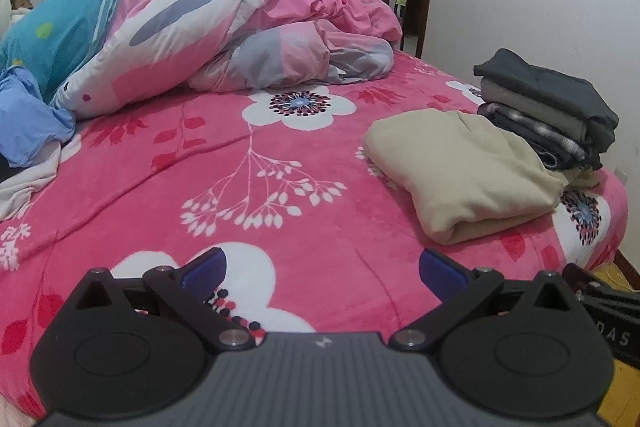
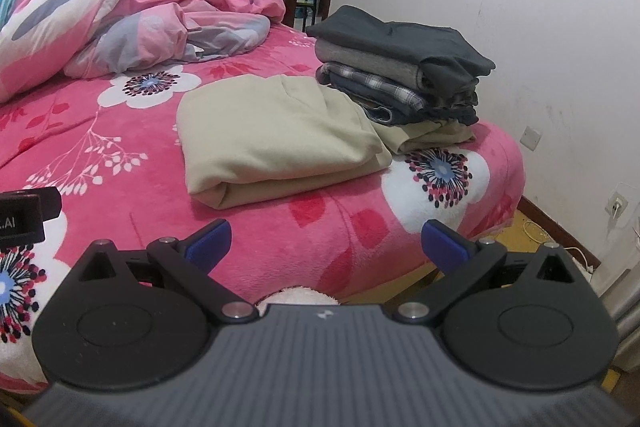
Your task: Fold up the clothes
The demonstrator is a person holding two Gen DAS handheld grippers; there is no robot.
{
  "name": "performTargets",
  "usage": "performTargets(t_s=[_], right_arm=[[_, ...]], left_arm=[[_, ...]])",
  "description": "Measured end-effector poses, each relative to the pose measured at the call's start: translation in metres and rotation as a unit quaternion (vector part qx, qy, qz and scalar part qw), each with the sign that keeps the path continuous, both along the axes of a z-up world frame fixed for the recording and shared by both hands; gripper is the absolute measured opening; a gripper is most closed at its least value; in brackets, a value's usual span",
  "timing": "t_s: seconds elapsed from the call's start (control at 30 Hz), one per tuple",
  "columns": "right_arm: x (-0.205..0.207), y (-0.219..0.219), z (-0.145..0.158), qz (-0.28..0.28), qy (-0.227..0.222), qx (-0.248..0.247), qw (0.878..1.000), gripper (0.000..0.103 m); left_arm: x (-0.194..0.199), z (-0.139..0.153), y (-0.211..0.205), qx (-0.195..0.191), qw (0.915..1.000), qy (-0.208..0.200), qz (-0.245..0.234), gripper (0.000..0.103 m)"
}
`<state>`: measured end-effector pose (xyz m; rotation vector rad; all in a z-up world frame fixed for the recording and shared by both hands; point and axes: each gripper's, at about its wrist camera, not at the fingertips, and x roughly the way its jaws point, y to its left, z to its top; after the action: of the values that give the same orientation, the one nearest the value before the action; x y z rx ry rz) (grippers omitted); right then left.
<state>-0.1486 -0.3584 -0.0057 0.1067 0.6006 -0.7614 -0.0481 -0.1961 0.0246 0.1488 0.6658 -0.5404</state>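
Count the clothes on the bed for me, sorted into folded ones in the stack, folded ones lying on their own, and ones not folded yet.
Folded in the stack: 5 layers show, the bottom one beige
Folded on its own: 1, the beige garment
Not yet folded: at least 2, a blue garment and a pale garment, partly cut off
Total: at least 8

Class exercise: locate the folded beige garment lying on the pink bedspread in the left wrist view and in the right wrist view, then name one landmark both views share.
Left wrist view: folded beige garment, right of centre, near the bed's right edge.
Right wrist view: folded beige garment, centre, beyond the open hand-held gripper.
Shared landmark: the stack of folded dark clothes just behind it, toward the wall.
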Motion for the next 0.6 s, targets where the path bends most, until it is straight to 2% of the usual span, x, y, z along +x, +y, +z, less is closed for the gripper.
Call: performTargets(t_s=[0.6], right_arm=[[0.0031,-0.0009,0.0025,0.009,0.0,-0.005,1.0,0.102]], left_arm=[[0.0033,0.0029,0.0023,-0.01,0.9997,0.001,0.021,0.103]])
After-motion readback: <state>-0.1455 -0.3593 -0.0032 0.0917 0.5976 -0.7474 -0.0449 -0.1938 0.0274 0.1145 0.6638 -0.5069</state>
